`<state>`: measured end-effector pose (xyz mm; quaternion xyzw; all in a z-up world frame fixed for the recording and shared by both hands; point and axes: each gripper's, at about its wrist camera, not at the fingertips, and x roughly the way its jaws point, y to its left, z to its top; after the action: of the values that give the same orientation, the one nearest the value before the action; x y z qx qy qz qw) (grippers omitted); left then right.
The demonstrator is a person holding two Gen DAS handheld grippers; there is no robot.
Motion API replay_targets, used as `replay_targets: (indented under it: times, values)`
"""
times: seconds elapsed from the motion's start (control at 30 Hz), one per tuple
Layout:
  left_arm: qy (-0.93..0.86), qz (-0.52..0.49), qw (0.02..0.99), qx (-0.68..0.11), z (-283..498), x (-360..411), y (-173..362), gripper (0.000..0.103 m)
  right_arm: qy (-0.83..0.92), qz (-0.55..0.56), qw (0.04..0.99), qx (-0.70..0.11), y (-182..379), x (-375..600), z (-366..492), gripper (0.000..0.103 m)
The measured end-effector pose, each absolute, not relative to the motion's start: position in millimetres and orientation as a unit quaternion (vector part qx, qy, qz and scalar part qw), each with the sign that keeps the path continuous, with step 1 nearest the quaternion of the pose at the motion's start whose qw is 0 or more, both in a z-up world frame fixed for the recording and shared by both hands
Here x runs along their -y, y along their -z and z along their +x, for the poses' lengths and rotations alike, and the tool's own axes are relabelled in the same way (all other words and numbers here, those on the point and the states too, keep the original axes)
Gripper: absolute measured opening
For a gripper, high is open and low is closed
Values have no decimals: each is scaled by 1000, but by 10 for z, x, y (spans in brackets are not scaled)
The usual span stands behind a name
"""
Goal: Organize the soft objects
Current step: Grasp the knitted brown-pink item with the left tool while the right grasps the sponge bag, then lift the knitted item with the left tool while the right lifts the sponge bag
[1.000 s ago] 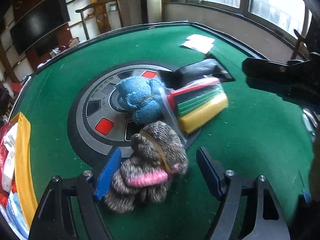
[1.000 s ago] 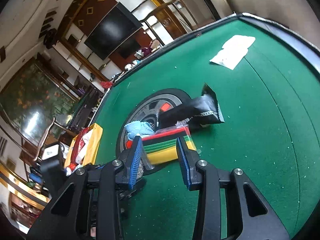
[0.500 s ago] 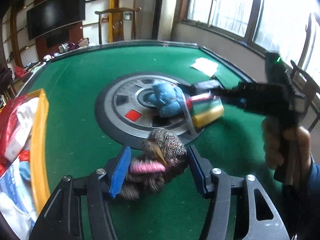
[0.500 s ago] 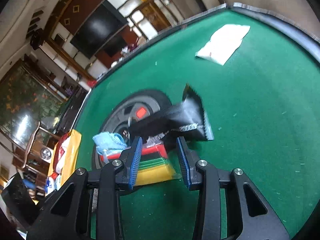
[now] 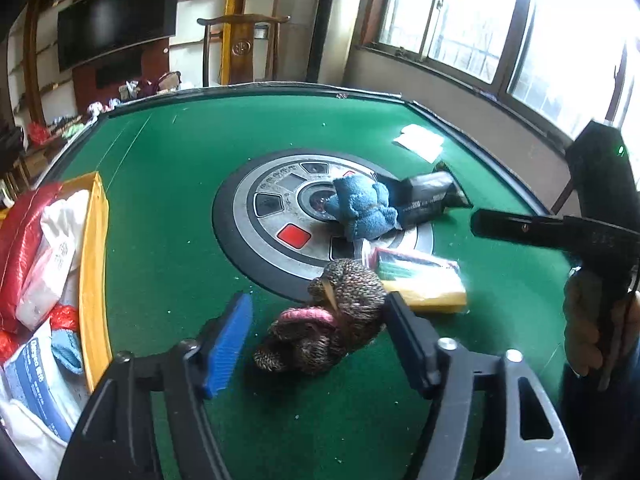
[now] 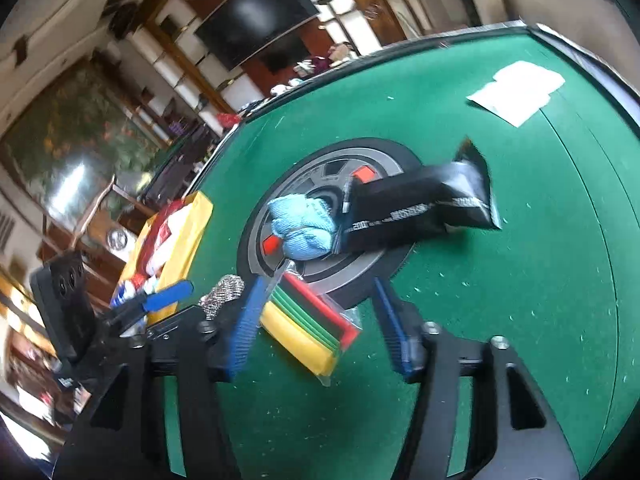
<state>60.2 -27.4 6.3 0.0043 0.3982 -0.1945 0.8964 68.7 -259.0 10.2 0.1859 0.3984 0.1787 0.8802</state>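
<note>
A brown knitted bundle with a pink band (image 5: 328, 320) lies on the green table between the open fingers of my left gripper (image 5: 316, 332); the right finger touches it, the left stands apart. My right gripper (image 6: 316, 320) is open around a clear bag of red, green and yellow cloths (image 6: 312, 328), which also shows in the left wrist view (image 5: 420, 280). A blue towel (image 5: 364, 208) (image 6: 302, 230) and a black packet (image 5: 428, 198) (image 6: 416, 208) lie on the table's round centre panel (image 5: 264, 216).
A yellow-rimmed box (image 5: 94, 280) (image 6: 188, 240) full of bags and packets stands at the table's left edge. A white paper (image 5: 420, 142) (image 6: 516, 92) lies at the far right. The hand holding the right gripper (image 5: 592, 320) is at the right.
My right gripper has opened wider and dropped around the bag of coloured cloths. My left gripper has pulled back and turned a little, with the knitted bundle still between its fingers.
</note>
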Motion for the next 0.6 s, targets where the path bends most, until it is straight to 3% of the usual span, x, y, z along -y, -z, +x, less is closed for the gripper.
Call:
replay_targets:
  times: [0.1, 0.23, 0.4, 0.6]
  values:
    - [209, 8, 889, -408, 593, 296, -18, 73, -209, 162, 885, -383, -88, 2472, 732, 68]
    - [210, 14, 886, -412, 587, 307, -10, 76, -217, 88, 893, -384, -56, 2278, 879, 68]
    - [210, 11, 886, -413, 586, 288, -7, 76, -249, 92, 853, -449, 169, 2240, 964, 68]
    - [218, 12, 880, -423, 610, 331, 33, 76, -258, -82, 848, -455, 155, 1912, 579, 68]
